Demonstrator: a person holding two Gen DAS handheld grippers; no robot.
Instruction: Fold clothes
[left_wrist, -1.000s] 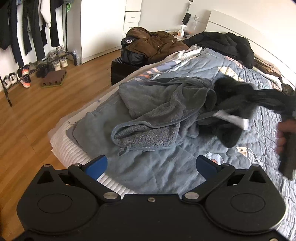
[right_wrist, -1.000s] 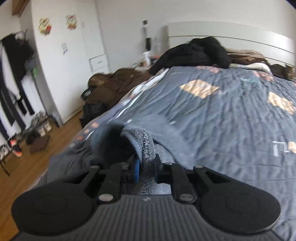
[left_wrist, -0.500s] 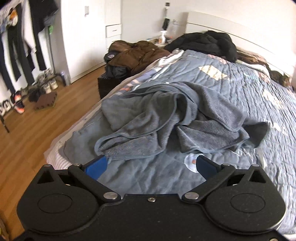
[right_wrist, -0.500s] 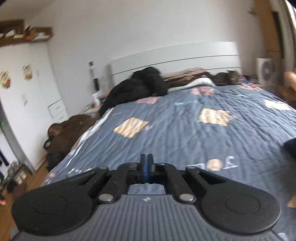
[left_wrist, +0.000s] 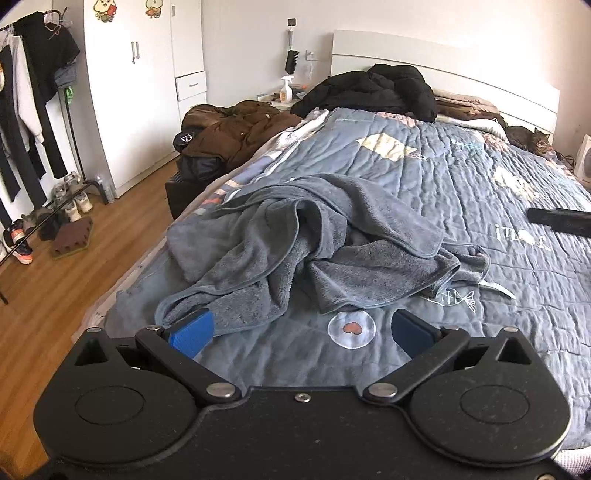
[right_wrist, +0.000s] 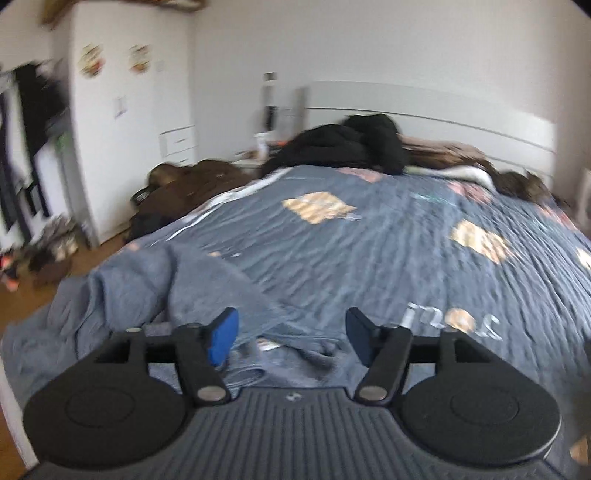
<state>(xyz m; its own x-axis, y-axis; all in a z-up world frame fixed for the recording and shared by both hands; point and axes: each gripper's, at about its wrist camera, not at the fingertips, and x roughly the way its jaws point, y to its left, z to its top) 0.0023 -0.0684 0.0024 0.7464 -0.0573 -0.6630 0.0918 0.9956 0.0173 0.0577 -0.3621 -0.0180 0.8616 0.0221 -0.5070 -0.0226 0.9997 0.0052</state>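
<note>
A grey fleece garment (left_wrist: 317, 251) was seen crumpled on the blue quilted bedspread (left_wrist: 461, 177), in the middle of the left wrist view. Its long axis ran from the lower left of that frame toward the right of centre, with a rolled hem at the lower left end and a white label at the right end. In the right wrist view, which was blurred, the same garment (right_wrist: 177, 295) lay at lower left.

The left gripper (left_wrist: 303, 332) was held wide open over the near edge of the bed, with nothing between its blue pads (left_wrist: 192, 330); the left pad stood just in front of the garment's hem, and contact could not be told. The right gripper (right_wrist: 291, 339) was opening, its jaws already well apart, with the garment's edge lying below the gap but not pinched.

A second earlier the right gripper had been clamped on a fold of the garment; that fold was released and the garment was left spread further toward the right of the frame. The left gripper's jaws were unchanged.

A black jacket (left_wrist: 373, 92) was piled at the headboard, a brown coat (left_wrist: 240, 129) beside the bed at upper left, and a cat (left_wrist: 532, 138) at upper right. A dark object (left_wrist: 557, 219) reached in from the right edge.
</note>
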